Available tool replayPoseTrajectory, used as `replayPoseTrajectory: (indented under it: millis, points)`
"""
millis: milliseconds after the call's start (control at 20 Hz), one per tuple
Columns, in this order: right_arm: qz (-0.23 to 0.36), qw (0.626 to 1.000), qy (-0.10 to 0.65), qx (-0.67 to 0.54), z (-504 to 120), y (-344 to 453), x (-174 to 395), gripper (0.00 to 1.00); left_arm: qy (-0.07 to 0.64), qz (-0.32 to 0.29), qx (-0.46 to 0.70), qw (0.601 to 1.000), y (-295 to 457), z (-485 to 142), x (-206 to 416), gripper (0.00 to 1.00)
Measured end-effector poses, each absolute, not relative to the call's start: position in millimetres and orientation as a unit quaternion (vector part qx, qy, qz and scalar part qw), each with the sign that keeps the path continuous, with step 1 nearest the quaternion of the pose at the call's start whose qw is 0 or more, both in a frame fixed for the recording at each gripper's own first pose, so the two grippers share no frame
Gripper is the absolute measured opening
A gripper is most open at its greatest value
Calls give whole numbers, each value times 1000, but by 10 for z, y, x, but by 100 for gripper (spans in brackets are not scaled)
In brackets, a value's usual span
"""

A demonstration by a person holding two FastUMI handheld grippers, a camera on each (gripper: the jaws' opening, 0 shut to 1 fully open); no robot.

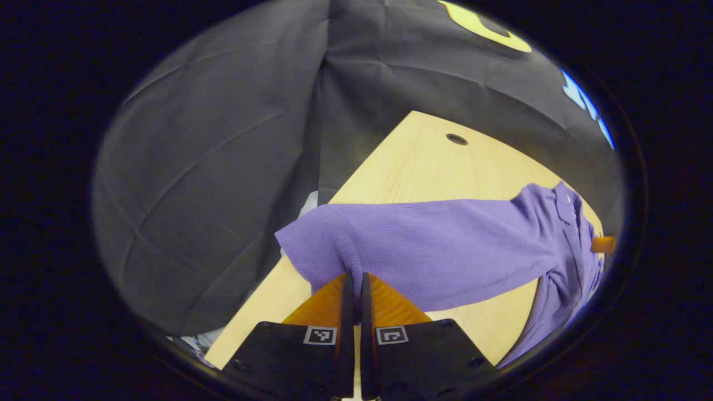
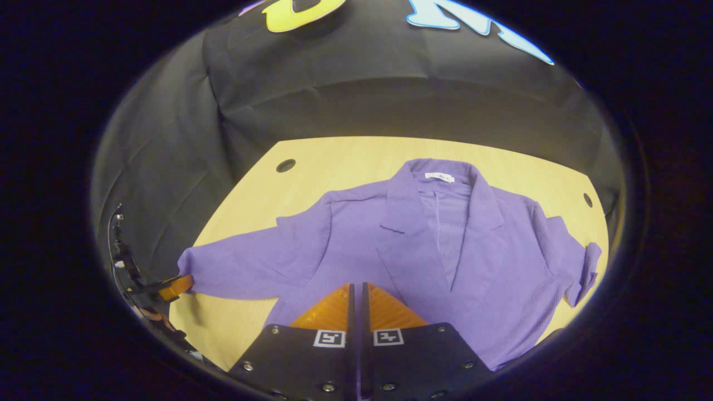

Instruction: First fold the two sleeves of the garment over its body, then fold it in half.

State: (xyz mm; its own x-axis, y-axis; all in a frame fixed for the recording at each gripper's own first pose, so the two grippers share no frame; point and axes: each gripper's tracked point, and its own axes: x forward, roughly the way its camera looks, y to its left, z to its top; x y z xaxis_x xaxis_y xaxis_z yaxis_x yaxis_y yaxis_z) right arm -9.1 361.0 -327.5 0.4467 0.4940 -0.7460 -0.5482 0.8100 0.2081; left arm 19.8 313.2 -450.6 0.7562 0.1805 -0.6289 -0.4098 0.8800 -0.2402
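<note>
Purple ribbed jacket [image 2: 423, 245] lies open-fronted on the tabletop [image 2: 345, 159], soft, light and likely to sag, its sleeve [image 1: 423, 245] pinched at the cuff between the left gripper [image 1: 355, 284] jaws, while the right gripper [image 2: 356, 295] jaws sit closed at the hem, grip unclear.

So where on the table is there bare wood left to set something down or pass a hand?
Bare wood on the table runs along the far edge, between the collar and the booth wall, and around the left cable hole. A smaller patch lies below the left sleeve. The garment crowds the middle and right.
</note>
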Motion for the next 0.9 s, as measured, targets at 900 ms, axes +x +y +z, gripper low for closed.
replayPoseTrajectory:
  millis: [900]
  points:
    - [288, 863, 414, 5, -3124, 3089, 14, 17, 298, 129, -157, 933, 2501, -3779, 520, 7]
